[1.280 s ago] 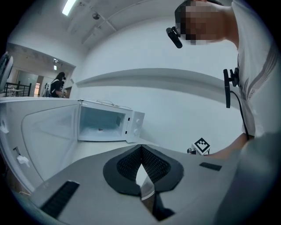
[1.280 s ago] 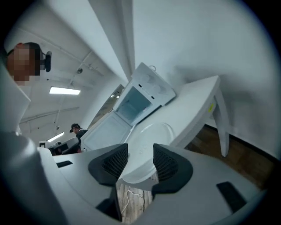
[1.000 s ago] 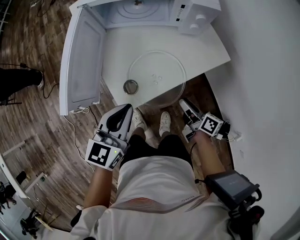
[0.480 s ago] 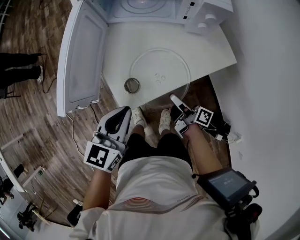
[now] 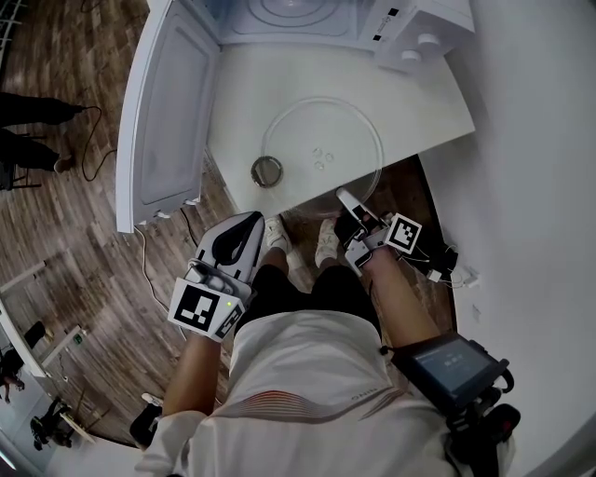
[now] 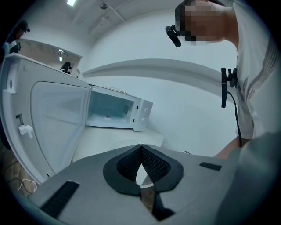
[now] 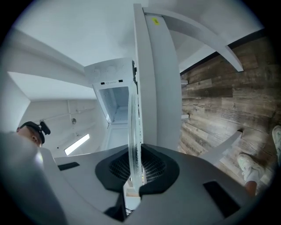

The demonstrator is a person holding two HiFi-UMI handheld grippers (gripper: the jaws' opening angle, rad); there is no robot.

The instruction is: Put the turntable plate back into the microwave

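The clear glass turntable plate (image 5: 321, 154) lies flat on the white table (image 5: 419, 102), its near edge hanging over the table's front. My right gripper (image 5: 347, 198) reaches that near edge from below the table front. Its jaws are closing, and in the right gripper view the plate's rim (image 7: 133, 127) stands edge-on between the pads of this gripper (image 7: 137, 165), pressed by them. My left gripper (image 5: 244, 233) hangs left of the table front, clear of the plate, shut with nothing between its pads (image 6: 141, 151). The microwave (image 5: 307, 19) stands at the back with its cavity open.
The microwave door (image 5: 163, 112) swings wide open to the left, past the table edge. A small round metal object (image 5: 266, 170) sits on the table just left of the plate. A person's white shoes (image 5: 300, 244) and wooden floor are below. A white wall runs on the right.
My right gripper moved left to the plate's near edge, rolled, and its jaws closed around the rim. The left gripper stayed where it was.
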